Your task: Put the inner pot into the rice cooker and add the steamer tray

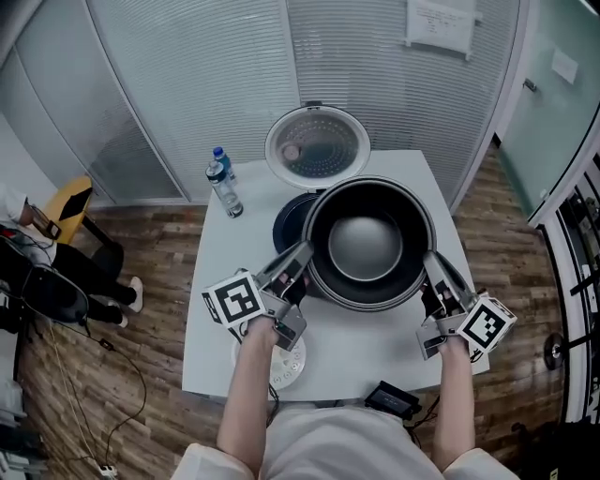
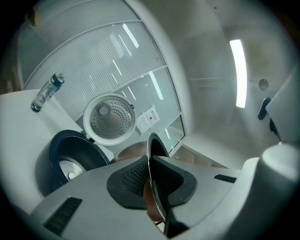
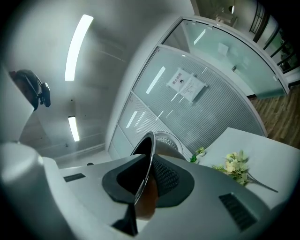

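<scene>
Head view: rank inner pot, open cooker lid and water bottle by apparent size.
1. inner pot: largest, but held above the table, nearer the camera, so its lead is exaggerated.
2. open cooker lid
3. water bottle

In the head view the inner pot (image 1: 366,246) hides most of the rice cooker (image 1: 287,225); the print of the wall notice (image 1: 441,23), upper right, is too small to read.

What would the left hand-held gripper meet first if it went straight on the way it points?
The inner pot: its rim is clamped in the left hand-held gripper. Past that, the line seems to pass right of the open lid toward the glass wall; depth unclear.
</scene>
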The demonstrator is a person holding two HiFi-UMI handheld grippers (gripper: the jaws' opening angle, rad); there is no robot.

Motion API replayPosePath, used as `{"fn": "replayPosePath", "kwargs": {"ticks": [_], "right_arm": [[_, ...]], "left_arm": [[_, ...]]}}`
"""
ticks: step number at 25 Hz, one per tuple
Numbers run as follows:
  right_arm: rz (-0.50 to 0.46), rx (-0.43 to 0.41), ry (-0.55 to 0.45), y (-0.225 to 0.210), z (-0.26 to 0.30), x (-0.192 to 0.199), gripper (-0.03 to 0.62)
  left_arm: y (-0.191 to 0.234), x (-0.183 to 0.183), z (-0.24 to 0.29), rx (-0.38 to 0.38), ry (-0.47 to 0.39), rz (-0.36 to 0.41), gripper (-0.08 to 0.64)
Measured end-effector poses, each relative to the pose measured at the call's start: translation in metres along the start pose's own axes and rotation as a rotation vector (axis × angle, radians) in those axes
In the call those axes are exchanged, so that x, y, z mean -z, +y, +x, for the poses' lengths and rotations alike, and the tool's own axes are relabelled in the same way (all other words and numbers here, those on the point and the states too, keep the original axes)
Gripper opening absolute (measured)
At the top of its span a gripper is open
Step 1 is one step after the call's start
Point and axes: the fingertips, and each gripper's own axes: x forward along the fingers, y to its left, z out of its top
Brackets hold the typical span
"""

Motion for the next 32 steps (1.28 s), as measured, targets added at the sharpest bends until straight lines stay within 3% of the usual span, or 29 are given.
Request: {"fn": "replayPosePath", "kwargs": {"ticks": [4, 13, 23, 32], "right_arm": [[0.010, -0.036, 0.017, 0.006, 0.026, 0.001, 0.055], [0.029, -0.018, 0.055, -0.004, 0.064, 0.006, 0.055], [0.037, -0.035, 0.071, -0.015, 0.071, 0.012, 0.055], [0.059, -0.024, 0.091, -0.027, 0.097, 0.017, 0.055]], "left_arm": [[0.011, -0.015, -0.008, -0.004, -0.060, -0.085, 0.029], [0.028, -0.047, -0.010, -0.010, -0.105, -0.078, 0.029], [0.036, -0.047, -0.005, 0.005, -0.125, -0.093, 0.029], [0.061, -0.060, -0.002, -0.041, -0.125, -0.079, 0.029]]}}
